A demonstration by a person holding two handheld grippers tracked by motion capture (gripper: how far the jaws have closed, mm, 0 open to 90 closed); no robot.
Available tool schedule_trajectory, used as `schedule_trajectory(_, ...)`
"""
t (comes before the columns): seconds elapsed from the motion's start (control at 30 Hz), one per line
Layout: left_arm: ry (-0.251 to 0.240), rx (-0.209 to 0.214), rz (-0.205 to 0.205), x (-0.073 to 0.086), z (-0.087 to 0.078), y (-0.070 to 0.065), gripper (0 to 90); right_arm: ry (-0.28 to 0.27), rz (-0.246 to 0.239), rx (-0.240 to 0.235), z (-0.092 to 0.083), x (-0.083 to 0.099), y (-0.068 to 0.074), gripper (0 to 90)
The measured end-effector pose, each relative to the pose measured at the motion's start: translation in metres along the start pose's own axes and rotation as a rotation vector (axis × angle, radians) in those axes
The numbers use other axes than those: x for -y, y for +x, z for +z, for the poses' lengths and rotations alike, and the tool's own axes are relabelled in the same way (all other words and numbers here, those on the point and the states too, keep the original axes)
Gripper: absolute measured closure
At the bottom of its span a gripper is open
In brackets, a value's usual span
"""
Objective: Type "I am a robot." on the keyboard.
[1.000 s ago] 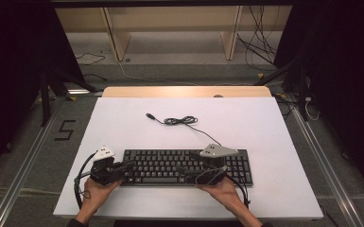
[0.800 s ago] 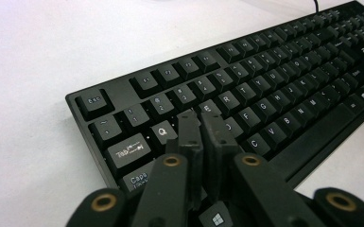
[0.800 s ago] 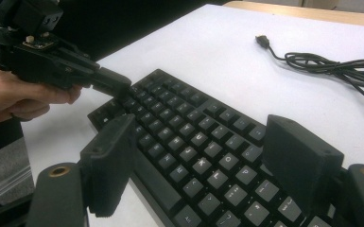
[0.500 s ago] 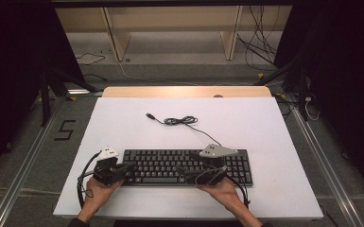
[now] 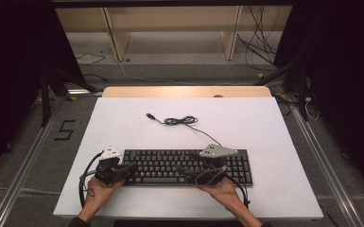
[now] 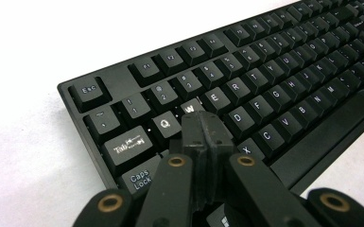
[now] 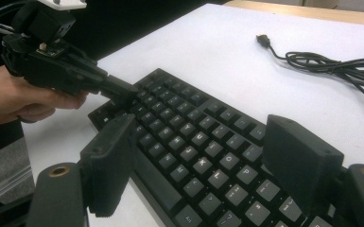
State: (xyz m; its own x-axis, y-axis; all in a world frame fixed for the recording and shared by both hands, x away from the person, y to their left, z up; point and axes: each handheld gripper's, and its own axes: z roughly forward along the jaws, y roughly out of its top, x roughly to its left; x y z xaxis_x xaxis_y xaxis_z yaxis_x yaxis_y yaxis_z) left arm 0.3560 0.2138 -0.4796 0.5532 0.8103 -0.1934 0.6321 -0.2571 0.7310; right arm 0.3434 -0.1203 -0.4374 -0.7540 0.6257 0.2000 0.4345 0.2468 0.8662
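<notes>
Pressing my left gripper (image 6: 202,124) down with its jaws brought tight together and nothing between them, I have the joined tips over the keyboard (image 6: 246,94) at the A key, which they hide from me; W sits just past the tips, Q just past them to the left. My jaws have only just finished closing. On that end of the board I can read Esc, Tab, Caps Lock, Q, W, E, R, D, C and X, and the Windows mark peeks out beneath my jaws. Farther keys blur until their legends are beyond reading, and the board's far end is cut off by the frame.

My right gripper (image 7: 203,161) stands wide, its two pads apart above the keyboard's right-hand letter keys, gripping nothing; whether either pad touches a key I cannot tell. Below and between them I can read L and P, and the near row is cut off. Ahead of it my left hand (image 7: 23,97) holds the other gripper with its tip down on the board's end.

Beyond my right gripper the keyboard's cable (image 7: 331,61) lies loosely coiled on the white table (image 7: 208,42), its plug (image 7: 263,39) free. From above, both hands cover the board's front edge. I can find no brand name.
</notes>
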Motion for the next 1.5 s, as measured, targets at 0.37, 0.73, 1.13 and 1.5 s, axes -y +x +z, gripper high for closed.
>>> schedule_trajectory(0.37,0.024,-0.01,0.007,0.0,0.004,-0.002,89.1,0.002,-0.002,0.0,0.0,0.0,0.0,27.9)
schedule_trajectory(0.73,-0.011,-0.001,0.006,-0.002,-0.004,-0.004,88.7,-0.004,-0.001,0.001,0.0,0.0,0.0,27.9)
schedule_trajectory(1.13,-0.111,0.044,-0.013,-0.005,-0.019,-0.007,68.4,-0.009,0.001,0.003,-0.001,-0.001,0.0,27.8)
schedule_trajectory(1.5,-0.162,0.104,-0.018,-0.007,-0.022,-0.013,42.2,-0.013,-0.001,0.006,-0.002,-0.001,-0.001,27.8)
